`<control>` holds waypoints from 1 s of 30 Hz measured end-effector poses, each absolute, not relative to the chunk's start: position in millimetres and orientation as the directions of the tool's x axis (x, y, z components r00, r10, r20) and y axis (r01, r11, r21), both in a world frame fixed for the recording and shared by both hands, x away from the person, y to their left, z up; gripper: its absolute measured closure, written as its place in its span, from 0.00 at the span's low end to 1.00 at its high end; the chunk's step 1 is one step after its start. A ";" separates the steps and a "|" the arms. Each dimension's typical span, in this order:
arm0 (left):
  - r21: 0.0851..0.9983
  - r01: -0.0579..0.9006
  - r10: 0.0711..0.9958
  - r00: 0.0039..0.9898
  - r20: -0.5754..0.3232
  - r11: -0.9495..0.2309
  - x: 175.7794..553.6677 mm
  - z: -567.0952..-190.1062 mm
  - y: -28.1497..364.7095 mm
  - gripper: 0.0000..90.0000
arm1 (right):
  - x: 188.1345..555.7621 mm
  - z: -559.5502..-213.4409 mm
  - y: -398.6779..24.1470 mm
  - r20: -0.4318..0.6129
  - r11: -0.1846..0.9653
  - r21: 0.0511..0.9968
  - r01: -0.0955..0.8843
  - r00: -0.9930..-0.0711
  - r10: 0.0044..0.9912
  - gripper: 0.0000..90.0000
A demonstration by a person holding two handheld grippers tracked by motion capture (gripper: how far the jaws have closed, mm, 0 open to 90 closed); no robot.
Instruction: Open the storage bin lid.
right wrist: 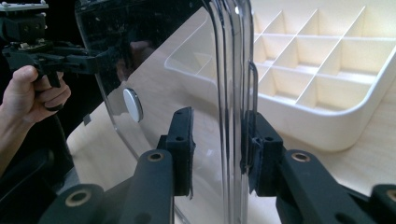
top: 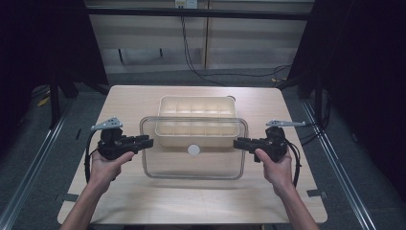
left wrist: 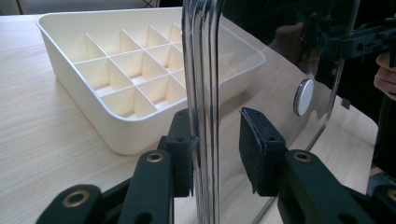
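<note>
Nearest, two hands come in from the bottom edge. The left gripper (top: 145,142) and right gripper (top: 239,143) each straddle a side edge of a clear lid (top: 191,165) with a round silver knob (top: 193,150). The fingers (left wrist: 254,147) stand spread, with a gap beside the lid's rim. The lid is tilted over the near part of a cream divided organizer tray (top: 197,111) on the pale wood counter (top: 139,103). Beyond lie grey floor, black cables (top: 189,52), pale wall panels and dark curtains.

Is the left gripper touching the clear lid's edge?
Touching. In the left gripper view, the left gripper's left pad presses the clear lid's edge; the other pad stands apart.
</note>
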State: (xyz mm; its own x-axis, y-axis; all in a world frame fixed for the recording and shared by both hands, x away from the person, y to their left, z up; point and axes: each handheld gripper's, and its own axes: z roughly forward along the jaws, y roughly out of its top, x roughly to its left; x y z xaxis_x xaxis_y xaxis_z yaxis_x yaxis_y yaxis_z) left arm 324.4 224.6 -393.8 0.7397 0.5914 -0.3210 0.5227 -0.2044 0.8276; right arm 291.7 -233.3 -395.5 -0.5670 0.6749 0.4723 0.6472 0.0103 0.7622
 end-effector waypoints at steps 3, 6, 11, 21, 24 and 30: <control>0.821 0.528 0.585 0.744 -0.324 -0.216 317.9 -392.5 225.2 0.74 | 280.7 -396.5 -233.1 0.478 0.015 0.755 0.656 -0.565 0.672 0.74; 0.819 0.528 0.580 0.748 -0.322 -0.226 308.5 -389.2 225.7 0.74 | 274.3 -395.6 -232.6 0.476 0.021 0.753 0.657 -0.567 0.672 0.74; 0.818 0.530 0.571 0.752 -0.330 -0.225 293.5 -392.1 225.9 0.74 | 258.9 -394.0 -232.7 0.471 0.017 0.761 0.649 -0.570 0.673 0.74; 0.792 0.568 0.584 0.728 -0.358 -0.223 279.8 -405.2 224.5 0.73 | 240.3 -408.7 -231.0 0.498 0.016 0.723 0.691 -0.537 0.681 0.74; 0.788 0.568 0.584 0.732 -0.351 -0.237 276.9 -408.2 224.0 0.73 | 238.6 -410.2 -231.3 0.498 0.012 0.724 0.690 -0.534 0.684 0.74; 0.761 0.600 0.585 0.718 -0.377 -0.247 274.4 -421.9 220.9 0.73 | 237.7 -418.8 -232.2 0.511 0.004 0.700 0.714 -0.505 0.696 0.73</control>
State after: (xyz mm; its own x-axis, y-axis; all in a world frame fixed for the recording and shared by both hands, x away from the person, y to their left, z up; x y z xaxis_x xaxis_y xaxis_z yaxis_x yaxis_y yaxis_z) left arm 274.4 220.9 -421.9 0.7181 0.5852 -0.3767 0.6003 -0.2470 0.7607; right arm 237.7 -232.2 -418.8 -0.5048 0.6958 0.5109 0.7144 0.0045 0.6997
